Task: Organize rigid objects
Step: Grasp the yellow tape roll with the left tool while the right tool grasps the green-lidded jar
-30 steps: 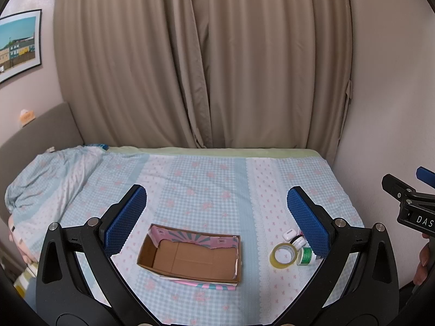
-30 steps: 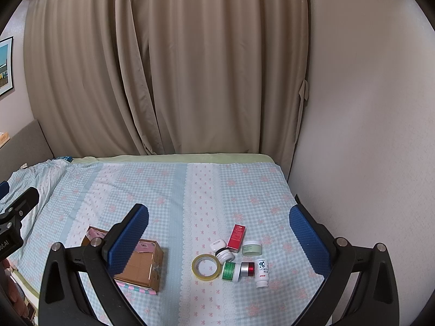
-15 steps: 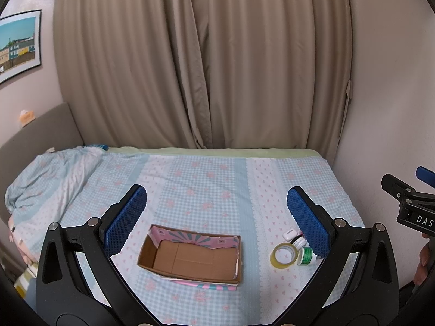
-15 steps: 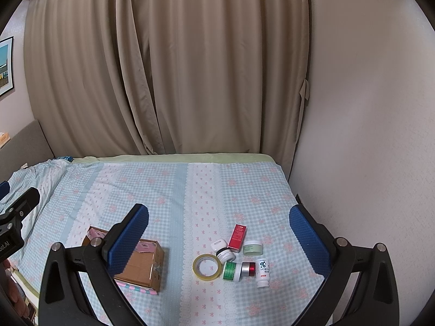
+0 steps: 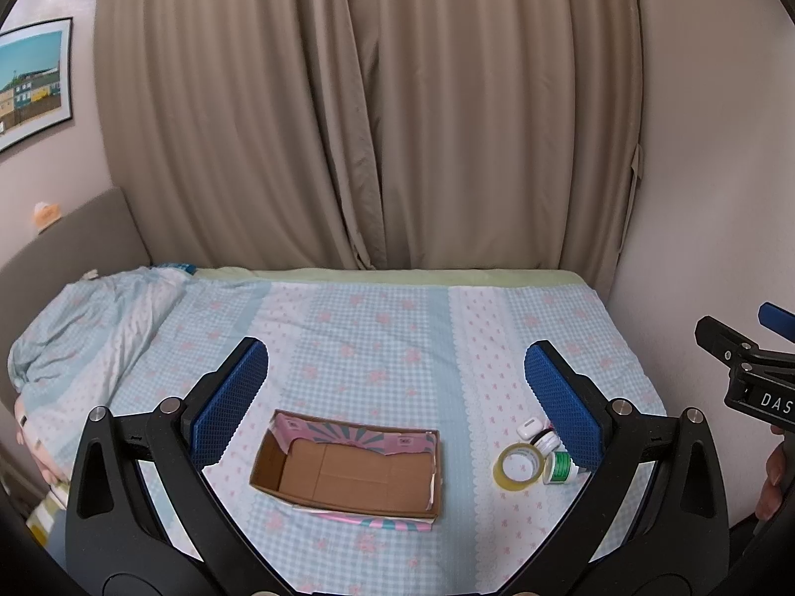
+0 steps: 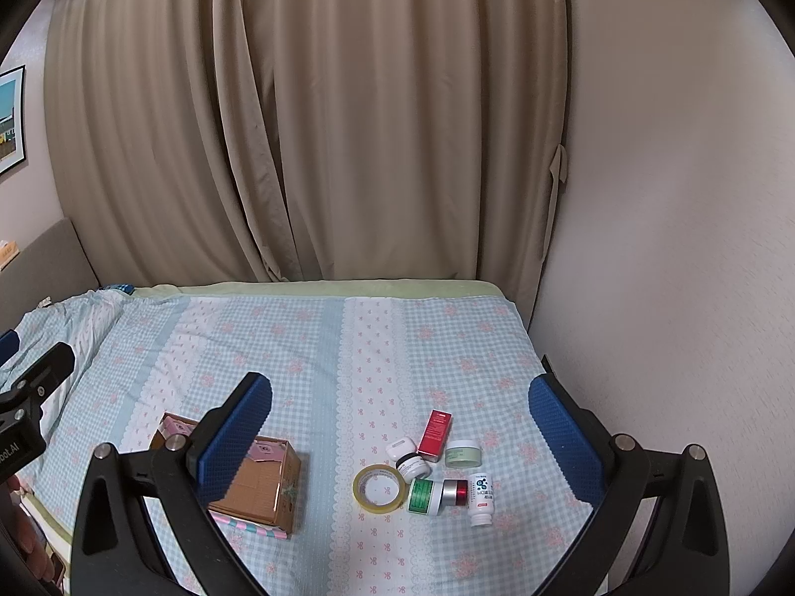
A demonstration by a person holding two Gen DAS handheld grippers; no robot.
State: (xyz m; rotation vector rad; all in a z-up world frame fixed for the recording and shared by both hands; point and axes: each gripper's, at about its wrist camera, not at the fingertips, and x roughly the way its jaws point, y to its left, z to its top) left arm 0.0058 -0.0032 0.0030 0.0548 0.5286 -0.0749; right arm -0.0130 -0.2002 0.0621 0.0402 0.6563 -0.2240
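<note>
An open, empty cardboard box (image 5: pixel 348 472) lies on the bed; it also shows in the right wrist view (image 6: pixel 263 484). Right of it is a cluster: a yellow tape roll (image 6: pixel 378 488), a green-labelled jar (image 6: pixel 425 495), a red-banded jar (image 6: pixel 456 492), a white bottle (image 6: pixel 481 492), a red carton (image 6: pixel 435 435), a pale green jar (image 6: pixel 463 453), a white case (image 6: pixel 400 447). The tape roll (image 5: pixel 518 464) shows in the left view too. My left gripper (image 5: pixel 392 397) is open above the box. My right gripper (image 6: pixel 397 422) is open above the cluster. Both are empty.
The bed (image 5: pixel 377 328) has a checked blue cover. A bunched blanket (image 5: pixel 84 328) lies at its left. Beige curtains (image 5: pixel 367 114) hang behind. A wall (image 6: pixel 671 248) runs along the right side.
</note>
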